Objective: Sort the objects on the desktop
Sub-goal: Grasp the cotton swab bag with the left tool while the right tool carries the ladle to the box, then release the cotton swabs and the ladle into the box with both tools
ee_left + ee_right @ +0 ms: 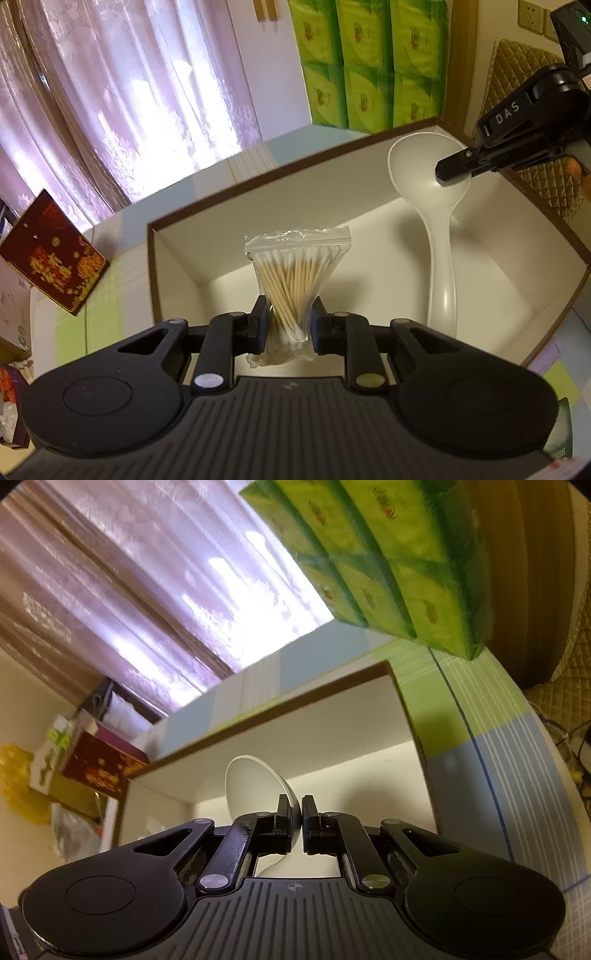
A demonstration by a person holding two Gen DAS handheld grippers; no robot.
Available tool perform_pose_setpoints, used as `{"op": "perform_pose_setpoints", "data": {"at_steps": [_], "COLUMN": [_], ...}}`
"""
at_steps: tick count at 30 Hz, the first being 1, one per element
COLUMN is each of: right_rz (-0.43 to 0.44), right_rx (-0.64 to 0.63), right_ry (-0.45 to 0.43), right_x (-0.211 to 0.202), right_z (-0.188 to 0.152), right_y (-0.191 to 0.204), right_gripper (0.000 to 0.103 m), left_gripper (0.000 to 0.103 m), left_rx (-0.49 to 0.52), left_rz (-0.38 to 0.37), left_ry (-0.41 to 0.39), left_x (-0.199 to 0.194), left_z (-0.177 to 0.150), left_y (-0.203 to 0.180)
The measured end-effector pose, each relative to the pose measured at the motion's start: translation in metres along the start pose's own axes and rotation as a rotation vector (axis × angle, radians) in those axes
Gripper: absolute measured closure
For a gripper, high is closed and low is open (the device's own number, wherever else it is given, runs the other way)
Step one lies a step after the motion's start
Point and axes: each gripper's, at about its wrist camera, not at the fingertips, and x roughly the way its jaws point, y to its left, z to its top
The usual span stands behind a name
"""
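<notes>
Left gripper (288, 325) pinching clear bag of cotton swabs (293, 273), wooden stems

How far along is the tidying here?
Nothing lies loose in the box yet. The left gripper holds a bag of cotton swabs over it; the right gripper pinches the white ladle's bowl, its handle reaching inside. Both still need releasing.

1 box (177, 236), 1 white ladle (439, 229), 1 bag of cotton swabs (291, 269), 6 green tissue packs (369, 62), 2 grippers: left (288, 325), right (295, 812)
</notes>
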Motion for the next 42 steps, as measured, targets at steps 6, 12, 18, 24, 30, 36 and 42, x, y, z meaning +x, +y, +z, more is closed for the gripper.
{"op": "perform_pose_setpoints", "data": {"at_steps": [6, 12, 18, 24, 30, 36, 42], "right_rz": [-0.060, -0.097, -0.121, -0.127, -0.109, -0.021, -0.006], "right_rx": [-0.070, -0.121, -0.167, -0.237, -0.351, -0.442, -0.589], "right_ry": [0.036, 0.072, 0.101, 0.109, 0.120, 0.148, 0.103], "right_x": [0.025, 0.046, 0.058, 0.057, 0.047, 0.022, -0.007], "right_z": [-0.009, -0.014, -0.019, -0.021, -0.027, -0.038, -0.062], "right_y": [0.006, 0.011, 0.012, 0.017, 0.029, 0.033, 0.046], "right_gripper": [0.101, 0.101, 0.101, 0.033, 0.025, 0.014, 0.002], "left_gripper": [0.085, 0.084, 0.080, 0.052, 0.031, 0.020, 0.015], "left_rx": [-0.009, -0.005, -0.027, -0.024, -0.032, -0.032, -0.061], "left_rz": [-0.018, -0.026, -0.032, -0.005, 0.012, 0.015, 0.005], "left_ry": [0.053, 0.113, 0.152, 0.142, 0.135, 0.104, 0.067], "left_x": [0.025, 0.047, 0.059, 0.057, 0.049, 0.031, 0.007], "left_z": [0.000, -0.001, -0.001, 0.002, 0.004, 0.003, 0.002], "left_y": [-0.009, -0.019, -0.021, -0.018, -0.012, -0.007, -0.002]}}
